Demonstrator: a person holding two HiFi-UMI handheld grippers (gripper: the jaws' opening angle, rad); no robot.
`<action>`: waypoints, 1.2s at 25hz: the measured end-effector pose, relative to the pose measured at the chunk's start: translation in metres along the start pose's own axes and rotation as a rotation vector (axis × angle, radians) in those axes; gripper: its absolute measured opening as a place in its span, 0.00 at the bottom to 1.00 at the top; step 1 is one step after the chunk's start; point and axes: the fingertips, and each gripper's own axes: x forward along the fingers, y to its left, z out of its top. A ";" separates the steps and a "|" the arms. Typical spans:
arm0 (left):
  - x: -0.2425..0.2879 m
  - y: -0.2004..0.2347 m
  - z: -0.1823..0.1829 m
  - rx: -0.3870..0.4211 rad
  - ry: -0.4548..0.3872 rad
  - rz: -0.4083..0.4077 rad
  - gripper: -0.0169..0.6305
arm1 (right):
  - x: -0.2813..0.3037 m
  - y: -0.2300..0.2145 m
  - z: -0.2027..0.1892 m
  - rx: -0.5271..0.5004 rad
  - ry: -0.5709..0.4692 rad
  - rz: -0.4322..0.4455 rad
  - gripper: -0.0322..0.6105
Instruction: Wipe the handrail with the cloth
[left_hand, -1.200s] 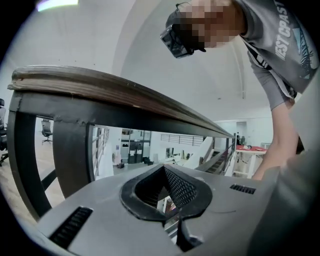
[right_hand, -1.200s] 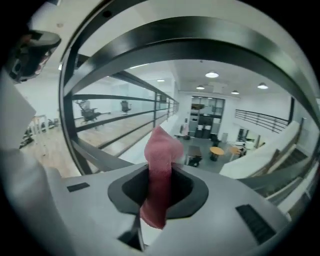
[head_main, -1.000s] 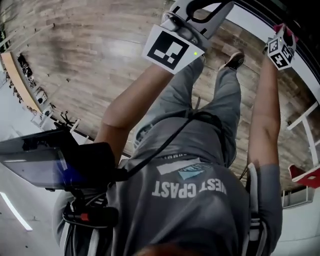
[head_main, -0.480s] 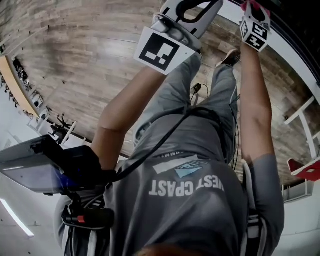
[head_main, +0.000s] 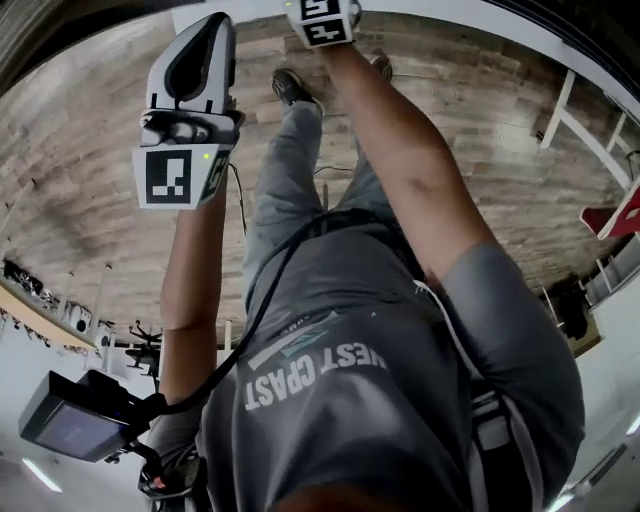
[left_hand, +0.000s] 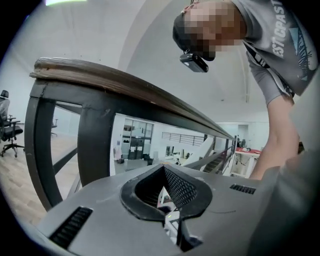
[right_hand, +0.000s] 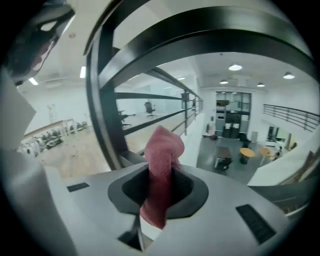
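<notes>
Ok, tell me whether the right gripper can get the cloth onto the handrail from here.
Probably yes: the right gripper is shut on the cloth, and the handrail curves just above it with nothing between.

- Wore a grey short-sleeved T-shirt (head_main: 400, 420), white "WEST COAST" print on the chest.
- Grey trousers (head_main: 285, 180), dark shoes (head_main: 290, 86).
- Black cable (head_main: 262, 300) ran over the torso.
- Left gripper (left_hand: 162, 189) had a grey shell, black-and-white marker cube (head_main: 178, 176), green LED lit.

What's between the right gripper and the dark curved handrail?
Just the red cloth, pinched in the right gripper, sticking up toward the handrail; right gripper view shows it.
</notes>
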 end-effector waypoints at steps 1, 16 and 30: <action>0.005 -0.009 0.000 0.014 -0.005 -0.010 0.03 | 0.005 0.025 0.006 -0.025 0.006 0.068 0.13; 0.004 -0.010 -0.003 -0.015 -0.002 0.020 0.03 | -0.124 -0.282 -0.054 0.133 0.038 -0.430 0.13; 0.047 -0.119 0.080 0.108 -0.023 -0.062 0.03 | -0.167 -0.151 -0.045 0.131 0.167 0.142 0.13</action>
